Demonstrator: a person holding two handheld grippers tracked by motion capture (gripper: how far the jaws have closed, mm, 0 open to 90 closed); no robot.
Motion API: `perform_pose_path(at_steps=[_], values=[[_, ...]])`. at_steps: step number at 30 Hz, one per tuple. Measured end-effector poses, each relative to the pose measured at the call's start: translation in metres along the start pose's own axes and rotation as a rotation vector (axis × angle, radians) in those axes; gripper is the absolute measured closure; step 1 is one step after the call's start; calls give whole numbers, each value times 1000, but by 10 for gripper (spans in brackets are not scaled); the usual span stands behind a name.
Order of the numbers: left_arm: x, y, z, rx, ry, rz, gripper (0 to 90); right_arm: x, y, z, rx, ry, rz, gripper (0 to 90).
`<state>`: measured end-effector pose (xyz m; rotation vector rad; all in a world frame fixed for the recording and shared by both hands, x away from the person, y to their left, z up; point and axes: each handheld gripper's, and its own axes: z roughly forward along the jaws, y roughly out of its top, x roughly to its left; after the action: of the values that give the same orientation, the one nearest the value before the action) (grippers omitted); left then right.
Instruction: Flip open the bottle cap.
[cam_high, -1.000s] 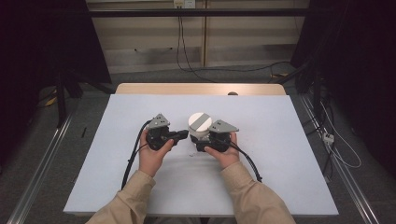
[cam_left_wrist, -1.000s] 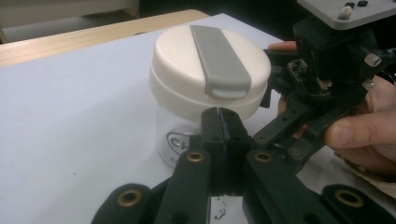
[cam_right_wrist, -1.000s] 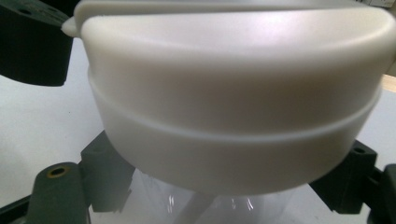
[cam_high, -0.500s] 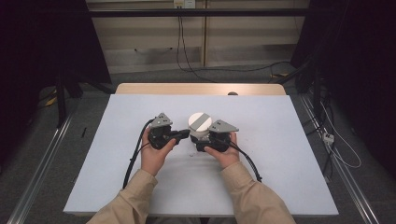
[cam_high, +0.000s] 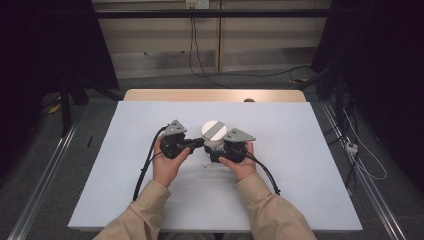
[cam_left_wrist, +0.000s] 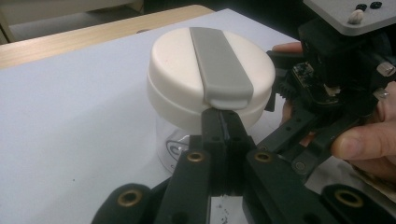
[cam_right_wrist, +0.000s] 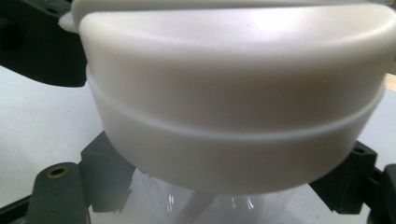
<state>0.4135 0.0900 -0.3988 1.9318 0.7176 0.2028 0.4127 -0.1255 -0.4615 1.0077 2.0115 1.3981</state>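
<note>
A small clear jar with a white lid stands on the white table cover, between the two hands. A grey strip runs across the lid's top. My right gripper has a jaw on each side of the clear body, just under the lid, and is shut on it. From the left, my left gripper reaches in with its jaws shut together, tips against the lid's rim right below the end of the grey strip. In the high view the left gripper and the right gripper meet at the jar.
The white table cover spreads wide on all sides of the hands. A wooden table edge runs along the far side, with a small dark object on it. Black cables trail from both grippers toward the front. Metal rails flank the table.
</note>
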Motion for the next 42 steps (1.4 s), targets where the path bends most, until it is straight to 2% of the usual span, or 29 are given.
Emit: perform_pose_path(at_steps=[24,34,42], values=[[-3,7,-1,-17,9,2,900,1,0,0,5,-3,-3,187],[-4,13,-1,-37,3,-7,897,0,0,0,8,-2,-2,186],[-5,20,-2,-42,10,4,896,0,0,0,9,-2,-3,187]])
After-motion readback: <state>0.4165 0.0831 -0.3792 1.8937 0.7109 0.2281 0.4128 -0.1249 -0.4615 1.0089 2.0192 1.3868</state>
